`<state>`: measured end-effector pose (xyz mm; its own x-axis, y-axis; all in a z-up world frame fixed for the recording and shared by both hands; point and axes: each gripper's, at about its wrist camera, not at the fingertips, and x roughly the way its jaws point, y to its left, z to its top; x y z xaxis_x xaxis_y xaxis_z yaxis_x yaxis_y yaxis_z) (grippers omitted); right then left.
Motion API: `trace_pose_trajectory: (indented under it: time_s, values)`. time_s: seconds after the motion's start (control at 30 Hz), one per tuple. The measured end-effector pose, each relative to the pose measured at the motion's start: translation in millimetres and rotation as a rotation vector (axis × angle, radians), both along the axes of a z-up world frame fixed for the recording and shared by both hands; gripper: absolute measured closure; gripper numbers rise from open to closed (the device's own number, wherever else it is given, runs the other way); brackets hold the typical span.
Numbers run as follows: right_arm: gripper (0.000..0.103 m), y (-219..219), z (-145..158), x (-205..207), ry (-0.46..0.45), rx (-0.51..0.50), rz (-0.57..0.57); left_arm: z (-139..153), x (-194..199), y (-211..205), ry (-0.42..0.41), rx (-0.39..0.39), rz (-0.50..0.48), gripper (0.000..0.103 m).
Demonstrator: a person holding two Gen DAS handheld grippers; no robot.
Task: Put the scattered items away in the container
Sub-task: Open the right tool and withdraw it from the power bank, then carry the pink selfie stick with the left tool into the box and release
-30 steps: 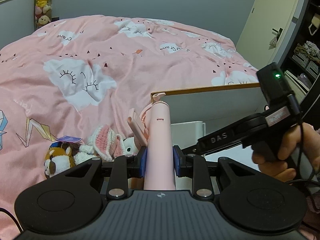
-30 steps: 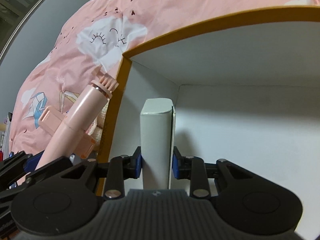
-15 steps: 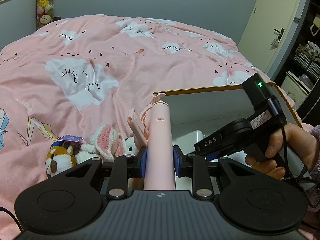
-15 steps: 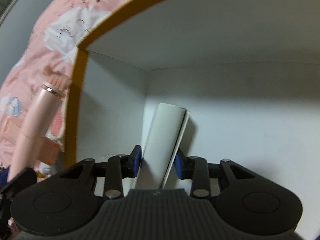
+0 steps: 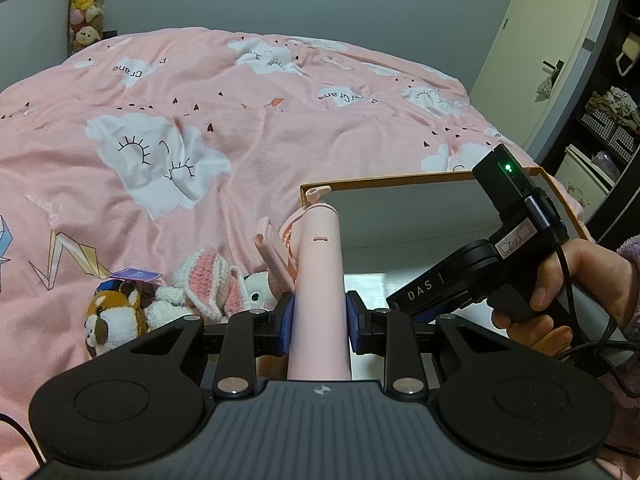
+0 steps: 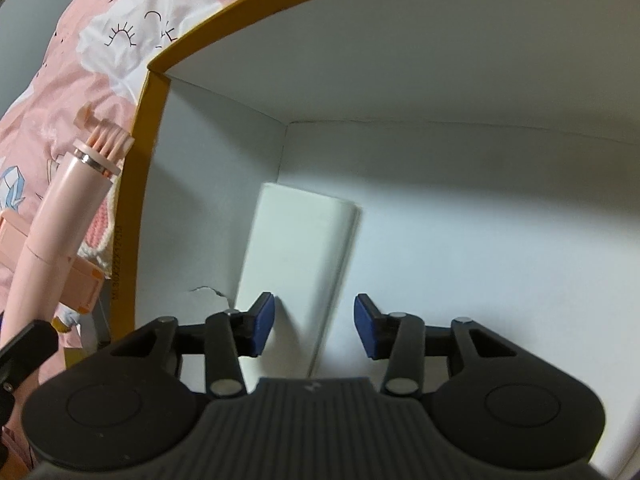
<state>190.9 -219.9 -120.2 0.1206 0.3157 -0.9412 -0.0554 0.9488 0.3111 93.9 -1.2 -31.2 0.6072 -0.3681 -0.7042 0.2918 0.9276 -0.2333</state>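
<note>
right gripper [image 6: 315, 322] jaws spread wide, empty, inside orange-rimmed white cardboard box [image 6: 440, 80]; flat white rectangular box [image 6: 296, 268] lies on its floor at 12 o'clock. left gripper [image 5: 319, 318] jaws clamp pink cylindrical selfie stick [image 5: 319, 300] over the pink bed [image 5: 240, 140].

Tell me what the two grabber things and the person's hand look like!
Each gripper is black, with two round discs, silver screws and a ribbed grey middle. The left gripper and right gripper have blue pads on their fingers. Seen from outside, the right one has a pistol handle, white "DAS" lettering, a green light and a black cable. The hand is bare, with a fuzzy purple sleeve.
</note>
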Motion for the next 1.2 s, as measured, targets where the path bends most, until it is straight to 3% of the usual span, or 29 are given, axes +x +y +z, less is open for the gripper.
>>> trace_pose_trajectory:
  time_s: [0.23,0.4,0.67,1.0,1.13,1.2]
  values:
    - [0.064,0,-15,5,0.046,0.092,-0.013,0,1,1,0.003,-0.005,0.004,0.072]
    - [0.066,7,-9,6,0.018,0.066,-0.002,1,0,1,-0.007,-0.009,0.008,0.072]
    - [0.067,-14,44,-17,-0.137,0.112,-0.042,13,-6,-15,-0.081,-0.005,-0.040,0.072]
    - [0.066,-40,94,-36,-0.260,0.249,-0.167,-12,-10,-76,-0.125,0.205,-0.179,0.072]
    - [0.067,-41,98,-42,-0.271,0.231,-0.138,-25,-7,-89,-0.101,0.279,-0.200,0.072]
    - [0.068,-31,86,-32,-0.255,0.197,-0.131,-31,-7,-94,-0.098,0.315,-0.210,0.072]
